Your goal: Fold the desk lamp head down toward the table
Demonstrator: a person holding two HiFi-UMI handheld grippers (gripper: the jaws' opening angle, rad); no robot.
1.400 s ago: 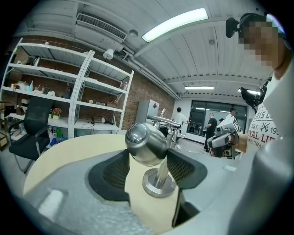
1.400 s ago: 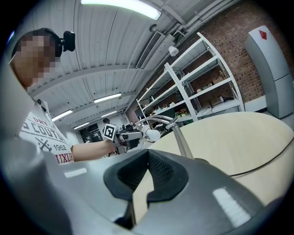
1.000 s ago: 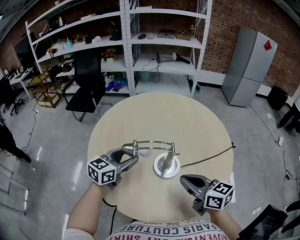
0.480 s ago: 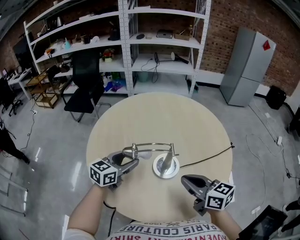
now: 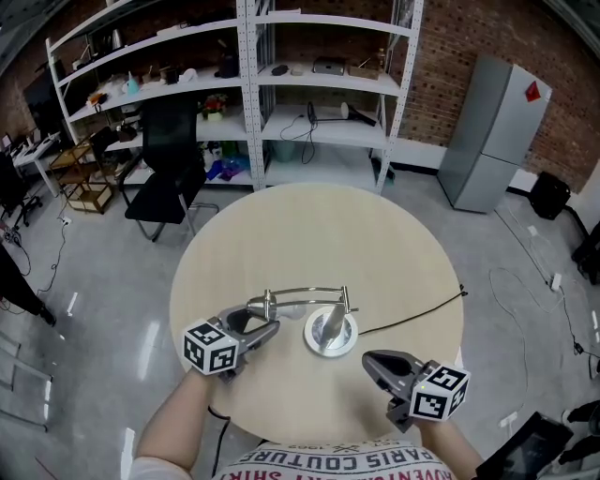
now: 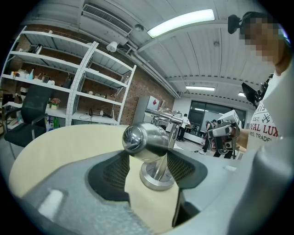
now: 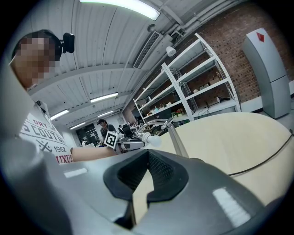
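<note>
1. Round beige worktop carries a chrome desk lamp near its centre.
2. Left tongs, spread wide, clamp the lamp's rounded chrome head.
3. Right tongs rest closed and empty, near right.

1. I see the room lit from overhead: a ceiling tube at 1 o'clock in the left gripper view and a second tube at 12 o'clock in the right gripper view, both blown out to white.
2. My head view is evenly bright, and shadows on the table are faint.
3. The chrome lamp head throws hard glints.
4. Fisheye bends the shelving, and the gripper-view corners go black.
5. Up close, the left tongs and right tongs look soft.
</note>
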